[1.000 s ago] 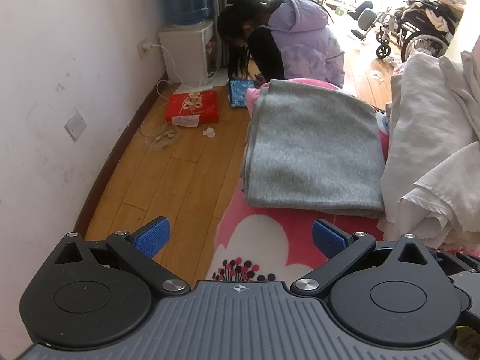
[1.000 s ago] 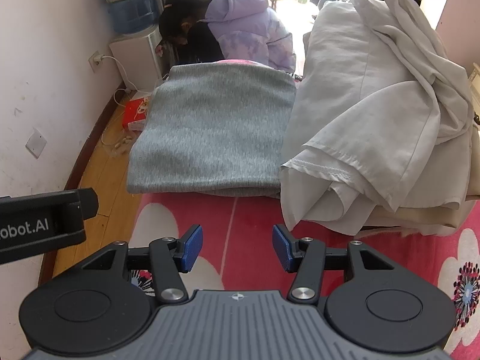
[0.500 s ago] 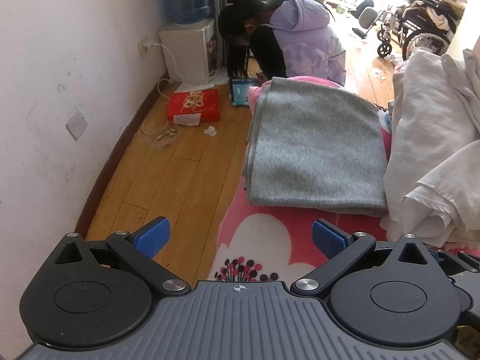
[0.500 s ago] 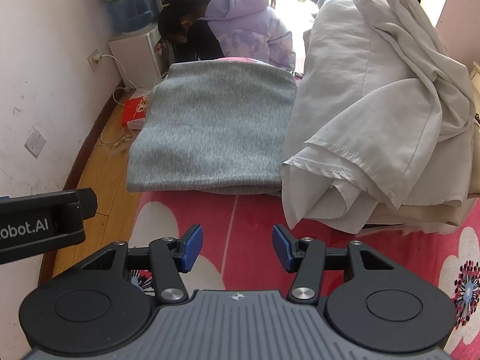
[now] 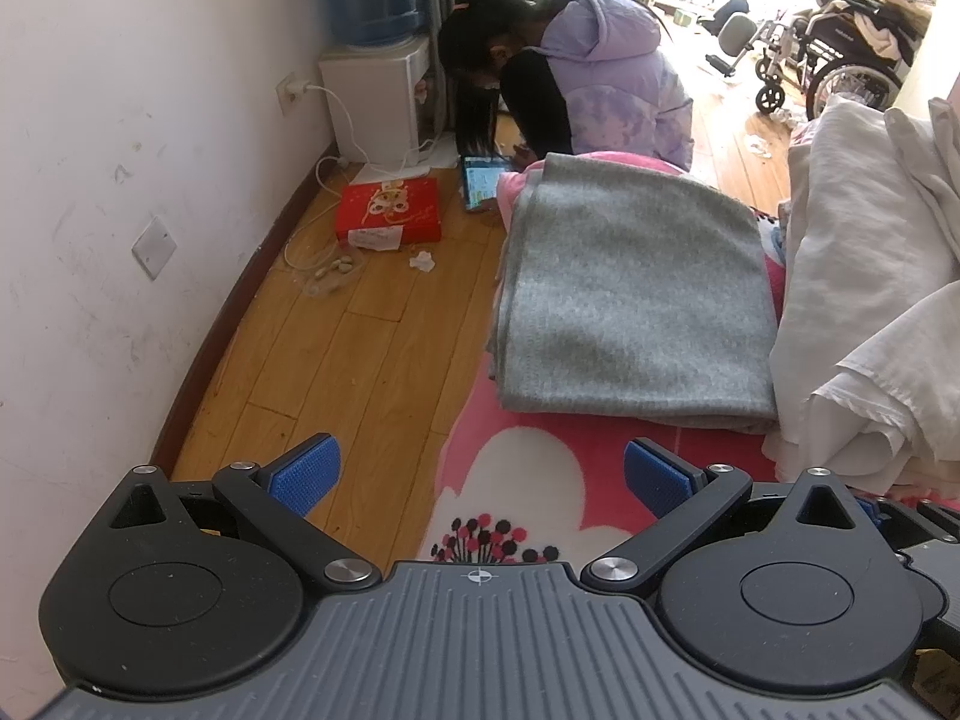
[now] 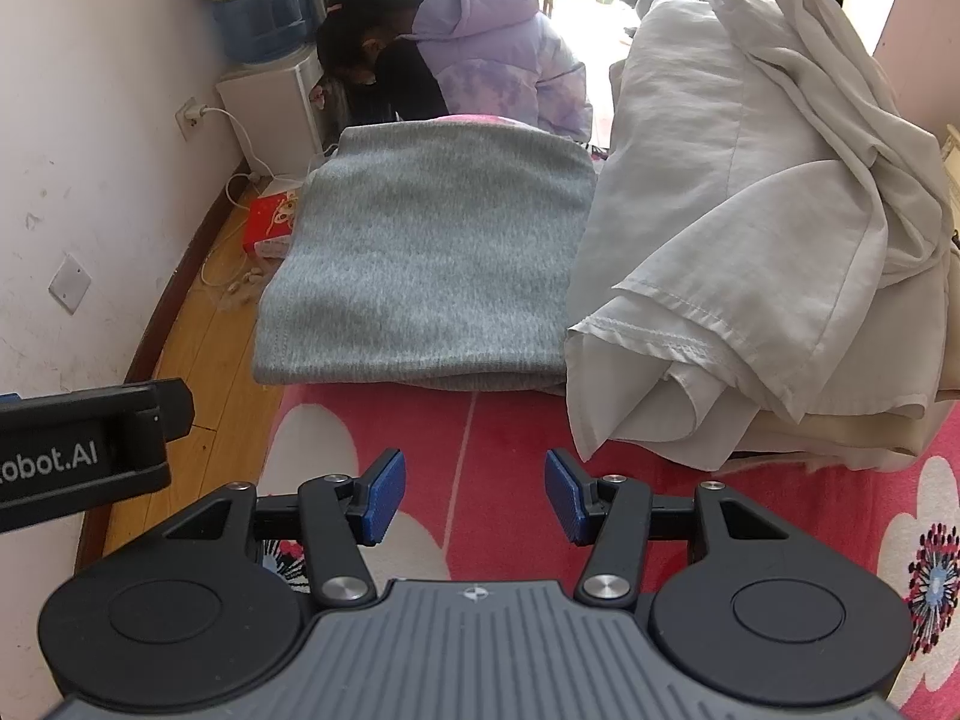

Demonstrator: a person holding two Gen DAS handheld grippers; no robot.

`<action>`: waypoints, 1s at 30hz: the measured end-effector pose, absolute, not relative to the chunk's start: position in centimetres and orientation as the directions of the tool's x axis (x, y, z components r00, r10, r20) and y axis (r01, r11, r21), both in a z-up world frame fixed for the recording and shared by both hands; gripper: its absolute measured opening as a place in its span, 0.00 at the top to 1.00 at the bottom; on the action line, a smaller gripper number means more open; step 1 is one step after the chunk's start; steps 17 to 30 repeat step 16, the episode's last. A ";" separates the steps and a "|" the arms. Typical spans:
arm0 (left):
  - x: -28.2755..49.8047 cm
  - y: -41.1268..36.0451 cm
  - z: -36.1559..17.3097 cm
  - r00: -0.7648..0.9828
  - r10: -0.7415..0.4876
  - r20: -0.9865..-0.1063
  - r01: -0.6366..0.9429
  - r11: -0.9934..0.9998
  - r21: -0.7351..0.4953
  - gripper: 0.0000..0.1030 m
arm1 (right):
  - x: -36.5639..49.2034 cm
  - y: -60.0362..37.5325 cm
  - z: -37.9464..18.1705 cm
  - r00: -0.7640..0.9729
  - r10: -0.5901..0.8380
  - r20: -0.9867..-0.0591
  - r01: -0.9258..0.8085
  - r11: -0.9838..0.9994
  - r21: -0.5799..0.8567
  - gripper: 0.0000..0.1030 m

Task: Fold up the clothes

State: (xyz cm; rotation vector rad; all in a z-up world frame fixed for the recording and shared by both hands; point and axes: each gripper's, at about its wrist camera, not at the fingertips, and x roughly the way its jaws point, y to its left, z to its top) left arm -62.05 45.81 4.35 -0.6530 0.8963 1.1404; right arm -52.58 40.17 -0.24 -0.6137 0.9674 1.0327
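A folded grey garment (image 5: 630, 294) (image 6: 432, 264) lies flat on the pink flowered blanket (image 5: 528, 480) (image 6: 510, 438), at the bed's left edge. To its right sits a heap of loose white clothes (image 5: 870, 312) (image 6: 750, 228). My left gripper (image 5: 480, 471) hangs wide open over the blanket's edge, short of the grey garment, with nothing between its blue pads. My right gripper (image 6: 474, 504) is open too, empty, above bare blanket in front of the gap between grey garment and white heap. Part of the left gripper's black body (image 6: 84, 450) shows at the left of the right wrist view.
A person in a lilac jacket (image 5: 600, 78) crouches on the wooden floor (image 5: 336, 360) beyond the bed, over a tablet (image 5: 480, 180). A red box (image 5: 390, 210), a water dispenser (image 5: 378, 96) with cables and a white wall (image 5: 90, 180) are on the left. A wheelchair (image 5: 828, 66) stands far right.
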 end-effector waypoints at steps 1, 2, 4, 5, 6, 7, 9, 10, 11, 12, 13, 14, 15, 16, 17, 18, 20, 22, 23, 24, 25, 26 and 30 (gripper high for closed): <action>-62.1 45.8 4.3 0.152 0.481 -0.864 -0.953 0.304 0.001 0.01 | -52.6 40.2 -0.3 0.182 0.427 -0.886 -0.912 0.410 0.010 0.47; -62.0 45.8 4.3 0.152 0.481 -0.863 -0.953 0.304 0.001 0.01 | -52.6 40.2 -0.3 0.182 0.426 -0.886 -0.912 0.410 0.010 0.47; -62.0 45.9 4.3 0.152 0.481 -0.863 -0.953 0.304 0.001 0.01 | -52.6 40.2 -0.3 0.183 0.426 -0.886 -0.912 0.410 0.009 0.47; -62.0 45.9 4.3 0.152 0.481 -0.863 -0.953 0.303 0.001 0.01 | -52.6 40.3 -0.3 0.183 0.426 -0.886 -0.912 0.410 0.009 0.47; -62.0 45.9 4.3 0.153 0.481 -0.863 -0.953 0.303 0.001 0.01 | -52.6 40.3 -0.3 0.183 0.426 -0.886 -0.912 0.410 0.008 0.47; -62.0 45.9 4.3 0.153 0.481 -0.863 -0.953 0.303 0.000 0.01 | -52.6 40.3 -0.2 0.184 0.425 -0.886 -0.912 0.410 0.007 0.47; -62.1 45.9 4.3 0.153 0.481 -0.863 -0.953 0.303 0.000 0.01 | -52.6 40.3 -0.2 0.185 0.426 -0.886 -0.912 0.409 0.006 0.47; -62.1 45.9 4.3 0.153 0.481 -0.863 -0.953 0.303 -0.001 0.01 | -52.6 40.3 -0.2 0.185 0.426 -0.886 -0.912 0.409 0.006 0.47; -62.1 45.9 4.3 0.154 0.481 -0.863 -0.953 0.303 -0.001 0.01 | -52.6 40.3 -0.2 0.186 0.426 -0.885 -0.912 0.409 0.006 0.47; -62.1 45.9 4.3 0.153 0.481 -0.863 -0.953 0.303 -0.001 0.01 | -52.6 40.3 -0.2 0.186 0.426 -0.885 -0.912 0.410 0.006 0.47; -62.1 45.9 4.3 0.153 0.481 -0.863 -0.953 0.303 -0.001 0.01 | -52.6 40.3 -0.2 0.186 0.426 -0.886 -0.912 0.410 0.006 0.47; -62.1 46.0 4.3 0.153 0.481 -0.863 -0.953 0.303 -0.001 0.01 | -52.6 40.3 -0.2 0.186 0.425 -0.886 -0.912 0.410 0.005 0.47; -62.1 46.0 4.3 0.153 0.481 -0.863 -0.953 0.303 0.000 0.01 | -52.6 40.3 -0.2 0.186 0.425 -0.886 -0.912 0.410 0.005 0.47; -62.2 46.0 4.3 0.154 0.481 -0.863 -0.953 0.303 -0.001 0.01 | -52.7 40.3 -0.2 0.186 0.425 -0.886 -0.912 0.409 0.004 0.47; -62.2 46.0 4.3 0.154 0.481 -0.863 -0.953 0.303 -0.001 0.01 | -52.7 40.3 -0.2 0.186 0.425 -0.886 -0.912 0.409 0.004 0.47; -62.2 46.0 4.3 0.154 0.481 -0.863 -0.953 0.303 -0.001 0.01 | -52.7 40.3 -0.2 0.186 0.425 -0.886 -0.912 0.409 0.004 0.47; -62.2 46.0 4.3 0.154 0.481 -0.863 -0.953 0.303 -0.001 0.01 | -52.7 40.3 -0.2 0.186 0.425 -0.886 -0.912 0.409 0.004 0.47; -62.2 46.0 4.3 0.154 0.481 -0.863 -0.953 0.303 -0.001 0.01 | -52.7 40.3 -0.2 0.186 0.425 -0.886 -0.912 0.409 0.004 0.47; -62.2 46.0 4.3 0.154 0.481 -0.863 -0.953 0.303 -0.001 0.01 | -52.7 40.3 -0.2 0.186 0.425 -0.886 -0.912 0.409 0.004 0.47; -62.2 46.0 4.3 0.154 0.481 -0.863 -0.953 0.303 -0.001 0.01 | -52.7 40.3 -0.2 0.186 0.425 -0.886 -0.912 0.409 0.004 0.47; -62.2 46.0 4.3 0.154 0.481 -0.863 -0.953 0.303 -0.001 0.01 | -52.7 40.3 -0.2 0.186 0.425 -0.886 -0.912 0.409 0.004 0.47; -62.2 46.0 4.3 0.154 0.481 -0.863 -0.953 0.303 -0.001 0.01 | -52.7 40.3 -0.2 0.186 0.425 -0.886 -0.912 0.409 0.004 0.47; -62.2 46.0 4.3 0.154 0.481 -0.863 -0.953 0.303 -0.001 0.01 | -52.7 40.3 -0.2 0.186 0.425 -0.886 -0.912 0.409 0.004 0.47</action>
